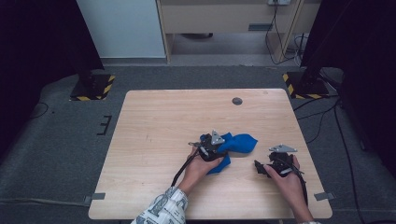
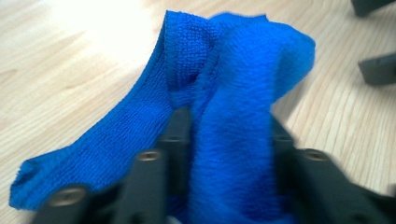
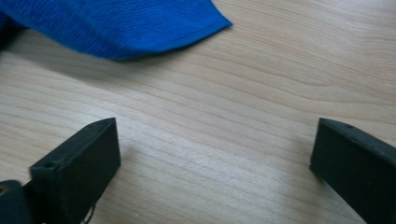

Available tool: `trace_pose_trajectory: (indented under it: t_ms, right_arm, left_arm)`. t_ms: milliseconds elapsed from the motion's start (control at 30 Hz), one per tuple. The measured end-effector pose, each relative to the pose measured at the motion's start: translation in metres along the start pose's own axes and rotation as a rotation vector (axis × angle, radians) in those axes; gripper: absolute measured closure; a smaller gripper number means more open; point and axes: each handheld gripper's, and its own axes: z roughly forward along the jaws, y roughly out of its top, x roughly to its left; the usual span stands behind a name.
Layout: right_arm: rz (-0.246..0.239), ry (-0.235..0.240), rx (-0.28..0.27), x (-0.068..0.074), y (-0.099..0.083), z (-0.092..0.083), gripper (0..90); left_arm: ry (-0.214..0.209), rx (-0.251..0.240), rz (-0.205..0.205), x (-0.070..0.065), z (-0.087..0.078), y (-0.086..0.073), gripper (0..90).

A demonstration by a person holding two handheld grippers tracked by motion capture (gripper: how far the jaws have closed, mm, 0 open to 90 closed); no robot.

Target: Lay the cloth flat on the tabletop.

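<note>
A blue terry cloth lies crumpled on the wooden table, right of centre. My left gripper lies low over its left part and points right. In the left gripper view a thick fold of the blue cloth runs up between the two jaws, which stand apart around it, and my left gripper looks open. My right gripper rests on the table to the cloth's right, a short way from it. My right gripper is open wide over bare wood, with the cloth's hem ahead of it.
A small grey round cap sits in the table top near the far edge. Two stand bases with yellow-black tape sit on the floor beyond the far corners. The right gripper's jaws show past the cloth in the left gripper view.
</note>
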Motion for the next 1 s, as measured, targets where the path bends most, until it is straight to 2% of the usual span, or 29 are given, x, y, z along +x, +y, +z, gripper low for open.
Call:
trace_pose_trajectory:
  t_ms: [67,133,167,300,433,567,600,633,667,700,800,967,1000]
  right_arm:
    - [-0.024,0.013,-0.003,0.004,0.002,-0.001,6.9]
    - [-0.047,0.027,-0.017,0.008,0.004,-0.003,9.2]
    - [-0.056,0.036,-0.025,0.010,0.005,-0.004,10.7]
    - [-0.080,0.060,-0.062,0.015,0.009,-0.009,15.7]
    - [-0.098,0.088,-0.101,0.019,0.013,-0.014,20.7]
    - [-0.098,0.126,-0.134,0.022,0.018,-0.021,29.7]
    - [-0.102,0.135,-0.141,0.023,0.019,-0.021,31.3]
    - [-0.102,0.135,-0.141,0.023,0.019,-0.021,31.3]
    - [-0.097,0.145,-0.148,0.024,0.020,-0.022,33.5]
    - [-0.090,0.169,-0.158,0.026,0.022,-0.021,35.5]
    - [-0.100,0.174,-0.153,0.028,0.024,-0.019,35.7]
    - [-0.126,0.194,-0.159,0.034,0.030,-0.014,42.8]
    - [-0.126,0.194,-0.159,0.034,0.030,-0.014,42.8]
  left_arm:
    - [-0.011,-0.025,-0.007,-0.002,-0.004,0.002,36.1]
    - [-0.013,-0.032,-0.002,-0.003,-0.006,0.003,27.9]
    - [-0.020,-0.054,0.006,-0.005,-0.012,0.005,25.0]
    - [-0.021,-0.089,0.009,-0.005,-0.022,0.008,17.9]
    - [-0.030,-0.117,0.003,-0.003,-0.037,0.009,14.4]
    - [0.000,-0.135,-0.004,0.006,-0.050,0.011,16.5]
    - [0.021,-0.142,-0.021,0.015,-0.057,0.011,17.5]
    - [0.021,-0.142,-0.021,0.015,-0.057,0.011,20.3]
    - [0.026,-0.146,-0.035,0.020,-0.061,0.010,20.3]
    - [0.048,-0.145,-0.060,0.030,-0.065,0.006,23.2]
    - [0.057,-0.139,-0.082,0.037,-0.067,0.000,24.3]
    - [0.066,-0.074,-0.095,0.044,-0.055,-0.015,29.0]
    - [0.066,-0.074,-0.095,0.044,-0.055,-0.015,29.0]
